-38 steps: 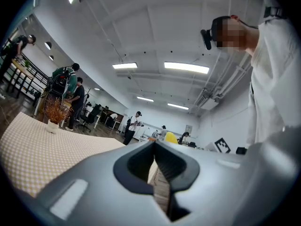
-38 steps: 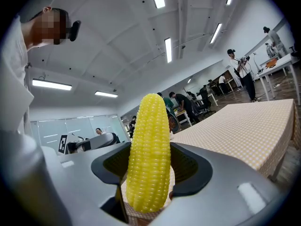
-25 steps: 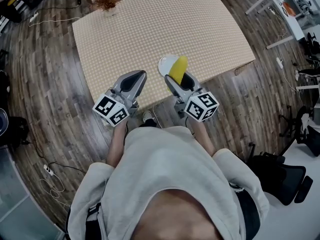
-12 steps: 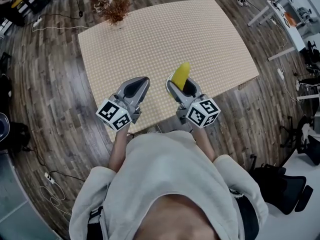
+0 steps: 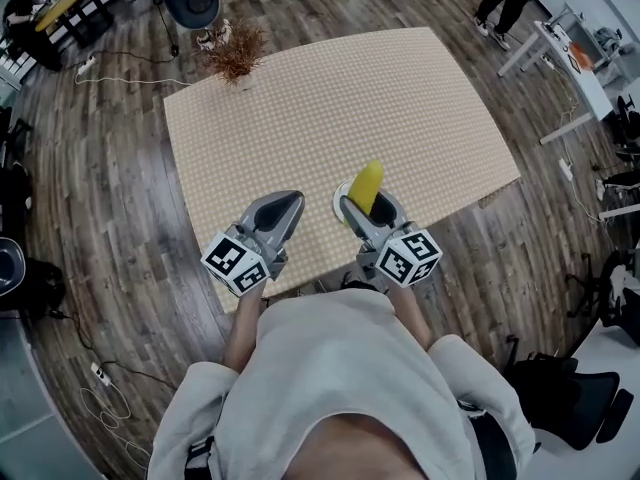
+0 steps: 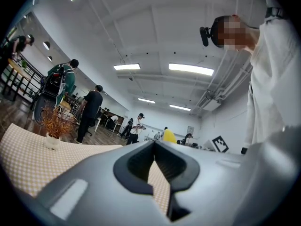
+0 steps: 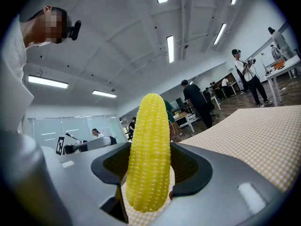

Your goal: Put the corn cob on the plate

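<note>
A yellow corn cob (image 7: pixel 149 159) stands upright between the jaws of my right gripper (image 7: pixel 150 149), which is shut on it. In the head view the corn cob (image 5: pixel 366 184) sticks out past the right gripper (image 5: pixel 362 202) over the near part of the checkered table (image 5: pixel 330 98). A white plate (image 5: pixel 340 207) shows only as a sliver under the cob. My left gripper (image 5: pixel 291 201) hovers beside it to the left. It holds nothing, and in its own view the left gripper (image 6: pixel 154 144) has its tips together.
A dried plant in a small white pot (image 5: pixel 238 54) stands at the table's far left corner, seen also as the plant (image 6: pixel 55 126) in the left gripper view. The table's near edge (image 5: pixel 300 273) lies just under both grippers. Several people stand in the room behind.
Both grippers have moved a little forward over the table's near edge, the corn cob still held. The plate is now mostly hidden under the cob and right gripper.
</note>
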A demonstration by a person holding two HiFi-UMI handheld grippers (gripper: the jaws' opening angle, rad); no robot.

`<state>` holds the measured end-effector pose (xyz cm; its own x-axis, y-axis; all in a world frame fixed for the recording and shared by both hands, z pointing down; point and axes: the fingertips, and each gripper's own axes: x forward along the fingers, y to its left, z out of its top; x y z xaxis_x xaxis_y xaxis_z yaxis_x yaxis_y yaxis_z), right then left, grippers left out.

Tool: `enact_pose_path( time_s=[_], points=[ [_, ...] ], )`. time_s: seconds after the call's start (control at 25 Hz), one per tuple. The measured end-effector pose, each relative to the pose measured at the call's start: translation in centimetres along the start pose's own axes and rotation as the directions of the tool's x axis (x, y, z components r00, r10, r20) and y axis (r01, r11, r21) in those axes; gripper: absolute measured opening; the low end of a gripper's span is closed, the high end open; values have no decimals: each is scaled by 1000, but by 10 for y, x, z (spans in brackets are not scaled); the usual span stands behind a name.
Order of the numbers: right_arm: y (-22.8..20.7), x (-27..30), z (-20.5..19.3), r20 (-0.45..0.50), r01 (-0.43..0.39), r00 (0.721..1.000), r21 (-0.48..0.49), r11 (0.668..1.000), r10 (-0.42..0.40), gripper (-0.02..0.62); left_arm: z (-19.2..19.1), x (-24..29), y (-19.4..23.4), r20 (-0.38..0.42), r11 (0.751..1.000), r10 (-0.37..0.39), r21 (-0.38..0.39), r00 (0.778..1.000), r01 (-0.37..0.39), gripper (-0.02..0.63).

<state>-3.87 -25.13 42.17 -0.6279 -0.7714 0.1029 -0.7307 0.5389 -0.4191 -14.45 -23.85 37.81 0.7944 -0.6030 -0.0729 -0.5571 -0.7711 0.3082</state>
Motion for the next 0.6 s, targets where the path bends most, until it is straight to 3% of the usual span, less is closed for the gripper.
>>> enact_pose_path(
  time_s=[0.6],
  points=[
    [-53,-48,28,-16,-49,999,-8,999,49,261,-4,55,-43,25,997,77,17,997,-78,9]
  ],
)
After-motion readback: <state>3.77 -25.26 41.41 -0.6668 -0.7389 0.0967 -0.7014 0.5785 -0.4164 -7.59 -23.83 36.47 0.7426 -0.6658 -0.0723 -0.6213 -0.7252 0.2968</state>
